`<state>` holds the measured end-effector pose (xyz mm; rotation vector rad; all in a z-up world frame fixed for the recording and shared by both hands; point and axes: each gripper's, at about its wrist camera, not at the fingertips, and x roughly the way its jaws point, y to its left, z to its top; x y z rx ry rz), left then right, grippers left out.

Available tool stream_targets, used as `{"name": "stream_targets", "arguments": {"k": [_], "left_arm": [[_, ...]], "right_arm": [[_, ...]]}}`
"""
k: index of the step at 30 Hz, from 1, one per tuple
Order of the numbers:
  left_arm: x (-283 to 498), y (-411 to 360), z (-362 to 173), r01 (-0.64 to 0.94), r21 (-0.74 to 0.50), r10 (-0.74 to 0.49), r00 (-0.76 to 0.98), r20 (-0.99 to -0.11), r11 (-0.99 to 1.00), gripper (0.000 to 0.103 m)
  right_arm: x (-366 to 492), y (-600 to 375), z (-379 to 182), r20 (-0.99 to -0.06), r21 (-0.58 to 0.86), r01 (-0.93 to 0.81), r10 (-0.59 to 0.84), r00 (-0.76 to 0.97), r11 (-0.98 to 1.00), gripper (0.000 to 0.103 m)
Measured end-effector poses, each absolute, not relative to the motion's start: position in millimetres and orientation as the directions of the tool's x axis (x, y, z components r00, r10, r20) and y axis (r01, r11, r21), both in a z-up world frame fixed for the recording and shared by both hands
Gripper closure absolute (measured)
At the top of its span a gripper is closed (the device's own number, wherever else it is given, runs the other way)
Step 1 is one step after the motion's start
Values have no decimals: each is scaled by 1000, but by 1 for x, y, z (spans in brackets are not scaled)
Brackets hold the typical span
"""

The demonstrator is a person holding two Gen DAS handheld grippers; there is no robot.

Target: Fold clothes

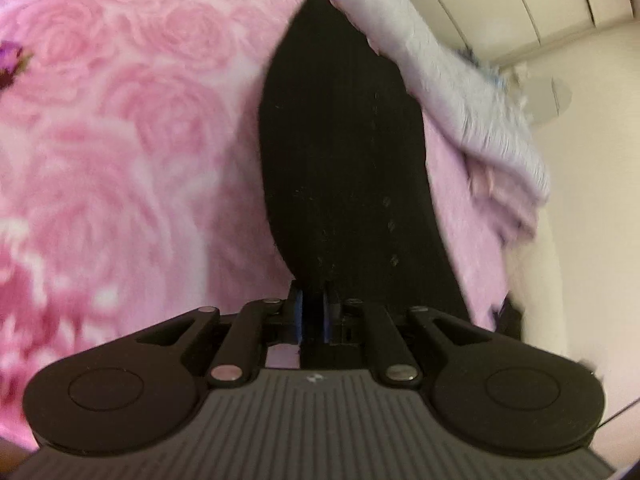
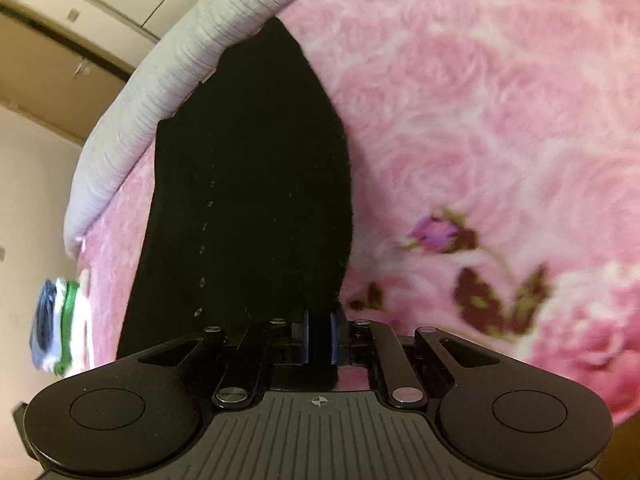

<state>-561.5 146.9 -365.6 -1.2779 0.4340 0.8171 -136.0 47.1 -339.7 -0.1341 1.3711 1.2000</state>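
Note:
A black garment (image 1: 340, 152) lies stretched across the pink rose-patterned bed cover (image 1: 120, 140), running away from the camera. My left gripper (image 1: 315, 300) is shut on the garment's near edge, with dark cloth pinched between the blue pads. In the right wrist view the same black garment (image 2: 248, 184) reaches up toward a pale grey blanket. My right gripper (image 2: 320, 320) is shut on its near edge too, black fabric showing between the pads. The far end of the garment slips under the grey blanket.
A pale grey fuzzy blanket (image 1: 460, 92) lies bunched along the bed's edge, also in the right wrist view as the grey blanket (image 2: 160, 88). Folded clothes (image 2: 60, 328) in blue, white and green sit at the bed's left edge. Cream walls and cabinets (image 1: 560, 0) stand beyond.

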Motion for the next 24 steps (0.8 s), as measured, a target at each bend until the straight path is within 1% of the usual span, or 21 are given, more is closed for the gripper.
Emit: {"name": "stream_targets", "arguments": {"k": [5,9,11,12,13,14,17,19,21,24], "left_arm": [[-564,104,-386,-783,-621,241,600,-763,-18,97],[-564,83,-387,-838,-546,240,531,-813,3,96],[-561,81,-378,-862,-507,248,495,-833,17,96],[-558,82,-369,-879,-477,254,467,-847,26,97],[-554,83,-361,-895,-445,261,438,-860,34,99],[-556,80,-351,-912,-408,280,405,-870,49,99],[-552,80,-316,-948,-312,370,315,-874,70,99],[-546,89,-306,-949,-306,415,310,-855,78,99],[-530,102,-310,-946,-307,425,320,-847,101,99],[-495,113,-329,-949,-273,412,315,-855,159,97]], "right_arm": [[-149,6,-364,-861,461,-720,456,-224,518,95],[-157,-8,-374,-888,416,-735,411,-204,535,95],[-159,-9,-376,-910,370,-766,370,-186,525,88],[-159,-7,-374,-925,336,-787,339,-172,517,76],[-159,-6,-373,-938,302,-807,308,-158,507,67],[-157,-6,-368,-946,270,-824,299,-129,498,66],[-153,1,-344,-951,165,-871,308,-16,463,65],[-153,13,-330,-932,136,-900,361,25,414,65],[-156,30,-324,-904,143,-926,426,21,351,65],[-170,59,-336,-883,123,-961,470,9,249,65]]}}
